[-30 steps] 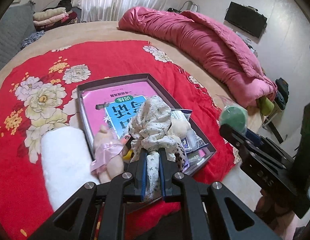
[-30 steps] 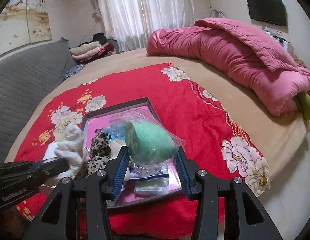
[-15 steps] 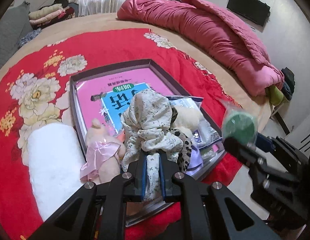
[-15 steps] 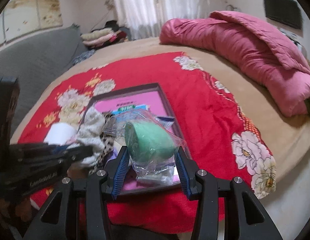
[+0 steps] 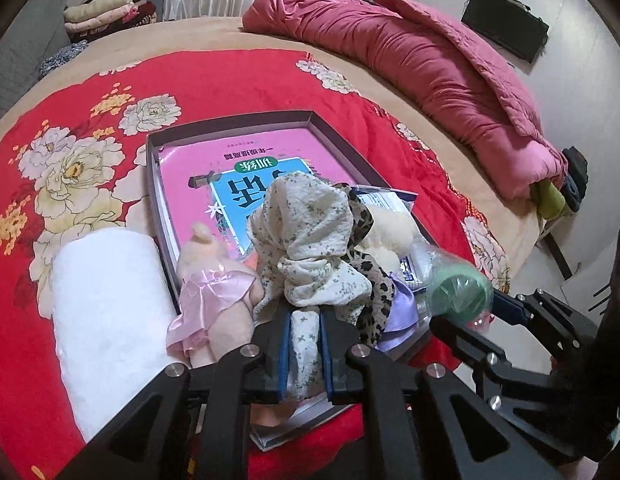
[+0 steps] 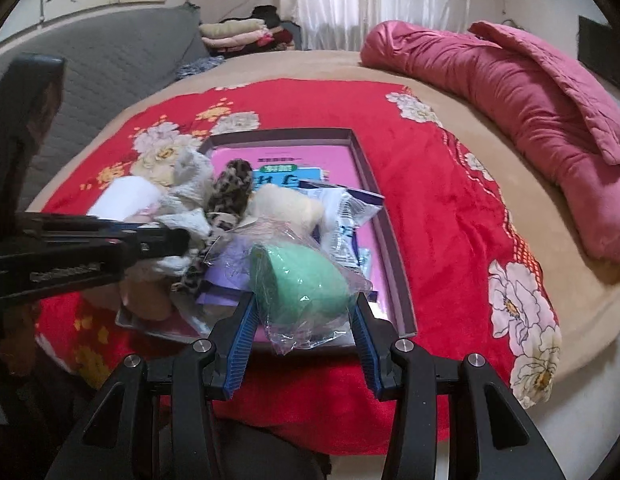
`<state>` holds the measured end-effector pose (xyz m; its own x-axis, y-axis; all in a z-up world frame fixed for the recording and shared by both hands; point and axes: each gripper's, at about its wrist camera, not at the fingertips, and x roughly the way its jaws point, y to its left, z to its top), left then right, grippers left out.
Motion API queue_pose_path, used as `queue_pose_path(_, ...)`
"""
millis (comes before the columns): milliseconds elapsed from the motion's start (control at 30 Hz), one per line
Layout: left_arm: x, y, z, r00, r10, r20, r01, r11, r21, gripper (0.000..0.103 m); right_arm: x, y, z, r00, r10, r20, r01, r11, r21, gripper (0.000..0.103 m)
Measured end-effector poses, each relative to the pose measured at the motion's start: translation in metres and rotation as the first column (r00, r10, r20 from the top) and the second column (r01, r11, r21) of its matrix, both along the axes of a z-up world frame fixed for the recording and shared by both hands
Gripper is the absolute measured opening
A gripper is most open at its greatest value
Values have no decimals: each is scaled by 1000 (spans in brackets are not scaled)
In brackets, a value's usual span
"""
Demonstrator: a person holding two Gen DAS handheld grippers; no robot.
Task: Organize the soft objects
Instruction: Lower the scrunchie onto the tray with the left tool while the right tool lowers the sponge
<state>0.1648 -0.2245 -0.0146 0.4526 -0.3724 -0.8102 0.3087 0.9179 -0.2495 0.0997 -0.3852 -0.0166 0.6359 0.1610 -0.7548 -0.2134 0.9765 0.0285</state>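
Note:
My left gripper is shut on a cream floral cloth that bunches up over the near end of a dark shallow box. My right gripper is shut on a green sponge in a clear plastic bag, held just above the box's near right corner. Inside the box lie a pink booklet, a leopard-print cloth, a cream plush and a white packet. A pink-dressed plush toy leans on the box's left edge.
A rolled white towel lies on the red floral blanket left of the box. A rolled pink quilt lies along the bed's far right. Folded clothes are stacked at the back beside a grey headboard.
Both grippers have sunk toward the box with their loads. The bagged sponge has come down close to the box's near right corner, beside the left gripper.

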Motion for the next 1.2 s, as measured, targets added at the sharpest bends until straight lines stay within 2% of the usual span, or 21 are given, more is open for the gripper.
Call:
queue_pose_path(200,-3,0,4,1000,-11,3,11,1000,-7,21,4,-17,4,996,-90,22,88,994,66,48)
queue_pose_path(367,-7,2,10,1000,-2,22,3,1000,-16,35,3,-9,1,1000,-16,9,15,998,54,48)
queue_pose_path(433,-8,3,13,999,0,32,1,1000,-23,40,3,-5,2,1000,-16,19,15,999,30,48)
queue_pose_path(500,-9,4,15,999,-3,35,4,999,-32,43,3,-8,3,999,-40,28,39,999,34,48)
queue_pose_path(667,-15,9,20,999,0,54,2,999,-35,51,5,-34,6,981,-191,39,187,979,86,49)
queue_pose_path(833,-20,16,23,998,11,57,-7,998,-62,51,12,-46,3,968,-251,21,247,962,118,49)
queue_pose_path(1067,-21,16,25,998,8,68,-4,998,-63,51,36,-48,11,952,-304,30,297,944,145,49)
queue_pose_path(1200,-22,17,26,997,7,73,-3,998,-60,51,56,-44,8,951,-310,-8,308,942,134,49)
